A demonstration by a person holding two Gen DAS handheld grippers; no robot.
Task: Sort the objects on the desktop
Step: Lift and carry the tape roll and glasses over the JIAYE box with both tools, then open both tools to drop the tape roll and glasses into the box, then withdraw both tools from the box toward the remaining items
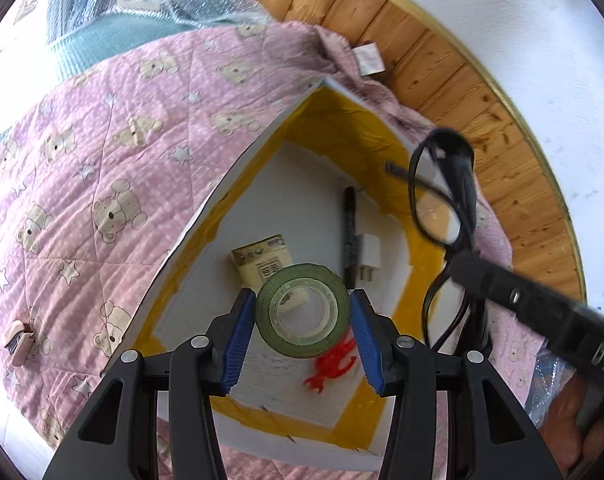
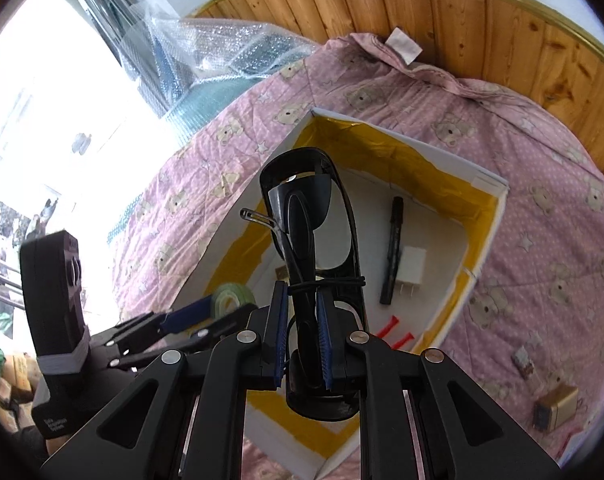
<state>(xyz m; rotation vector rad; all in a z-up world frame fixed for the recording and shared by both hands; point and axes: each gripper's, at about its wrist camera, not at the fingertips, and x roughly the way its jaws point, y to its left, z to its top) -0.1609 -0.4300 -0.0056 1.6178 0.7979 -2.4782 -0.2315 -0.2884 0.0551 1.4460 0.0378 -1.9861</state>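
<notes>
Left gripper (image 1: 302,312) clamped on green tape roll (image 1: 302,310), held above box (image 1: 222,196) for drop-in. Right gripper (image 2: 302,332) clenched on folded black glasses (image 2: 310,216), also over box. Free floor far-left of marker (image 1: 349,232) and charger (image 1: 368,256); yellow-lined walls close to the right.

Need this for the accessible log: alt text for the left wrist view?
The left gripper holds a green tape roll over a white box lined with yellow tape. Inside lie a marker, a white charger, a small carton and a red toy; the box sits on a pink quilt.
</notes>
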